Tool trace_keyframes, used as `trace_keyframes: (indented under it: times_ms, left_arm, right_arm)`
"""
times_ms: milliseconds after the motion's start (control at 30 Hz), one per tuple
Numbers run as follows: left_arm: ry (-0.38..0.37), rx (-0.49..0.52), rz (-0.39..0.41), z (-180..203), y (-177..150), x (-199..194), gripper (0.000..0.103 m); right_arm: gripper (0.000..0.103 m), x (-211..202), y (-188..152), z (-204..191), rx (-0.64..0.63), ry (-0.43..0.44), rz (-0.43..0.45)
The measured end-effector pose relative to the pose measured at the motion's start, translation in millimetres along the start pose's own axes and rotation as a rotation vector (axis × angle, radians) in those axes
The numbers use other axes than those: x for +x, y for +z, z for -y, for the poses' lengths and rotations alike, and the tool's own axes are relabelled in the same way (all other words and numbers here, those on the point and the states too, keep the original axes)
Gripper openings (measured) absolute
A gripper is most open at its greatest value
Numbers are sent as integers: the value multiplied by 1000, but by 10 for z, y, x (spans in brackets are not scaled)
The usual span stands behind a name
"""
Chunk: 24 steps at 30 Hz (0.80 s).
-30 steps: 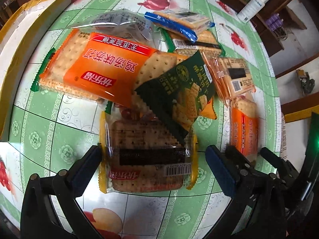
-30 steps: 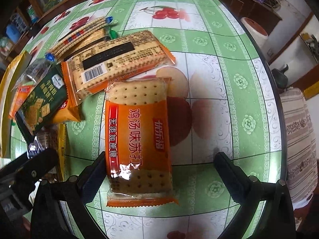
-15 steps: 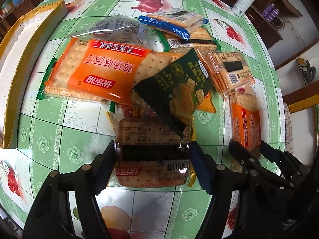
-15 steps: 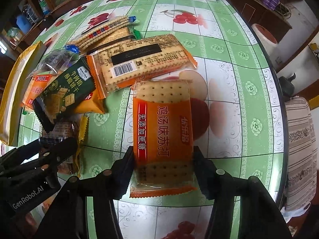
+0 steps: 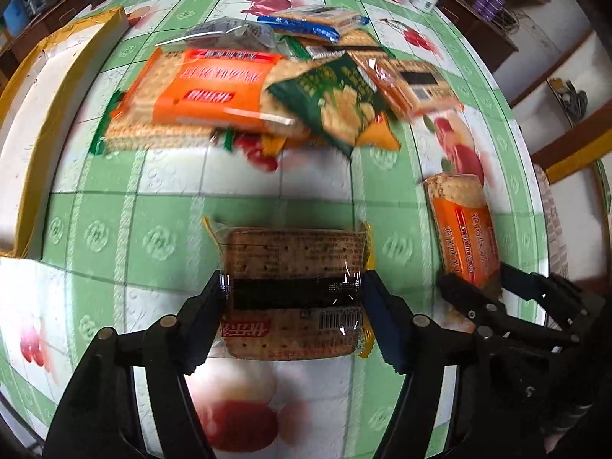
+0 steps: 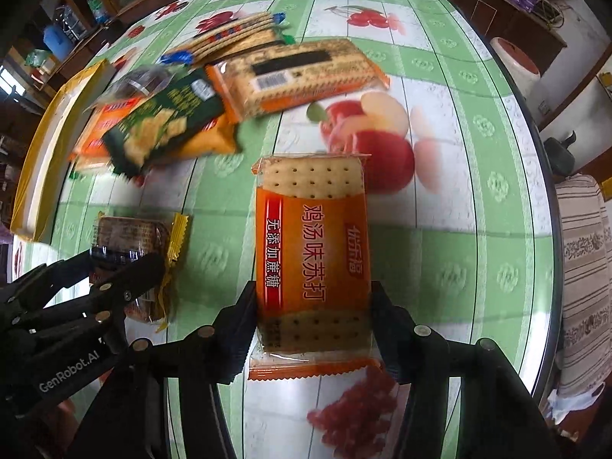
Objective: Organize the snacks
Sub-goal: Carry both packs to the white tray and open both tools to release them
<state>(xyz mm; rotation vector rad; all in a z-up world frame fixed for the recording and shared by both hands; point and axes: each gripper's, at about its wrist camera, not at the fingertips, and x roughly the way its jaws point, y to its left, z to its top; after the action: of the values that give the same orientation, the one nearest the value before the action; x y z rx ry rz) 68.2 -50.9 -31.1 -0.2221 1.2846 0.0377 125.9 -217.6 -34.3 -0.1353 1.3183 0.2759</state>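
Your left tongs (image 5: pixel 292 298) are clamped on the sides of a yellow-edged cracker pack (image 5: pixel 292 267), barcode side up, held over the near part of the surface (image 5: pixel 160 237). Your right tongs (image 6: pixel 313 325) grip an orange cracker pack (image 6: pixel 313 252), label up, also toward the near edge. Whether either pack is lifted clear of the surface cannot be told.

Progress, as a judgement: early. Two packs are in hand, none is seen placed anywhere. A white, yellow-trimmed box (image 5: pixel 34 114) at the left edge may be the destination; its inside is not visible.

Count of the pile (image 5: pixel 290 88) toward the far edge:
- one large orange pack (image 5: pixel 206 91)
- one dark green pack (image 5: pixel 336 103)
- one orange pack showing a barcode (image 5: pixel 413 84)
- one blue-edged pack (image 5: pixel 310 23)
- one clear wrapper (image 5: pixel 225 34)
- further packs underneath, count uncertain.
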Motion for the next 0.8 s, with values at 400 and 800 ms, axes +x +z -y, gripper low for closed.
trace_keyframes:
  times_ms: [400,800]
  left_arm:
    - [-17,41,-10,-456,-318,-246,69]
    - [-1,-59,123,-1444,154,-959,69]
  right_arm:
    - [57,-270,-369,-342,-18,92,4]
    - [57,-623,37,-1486,-164,197,65]
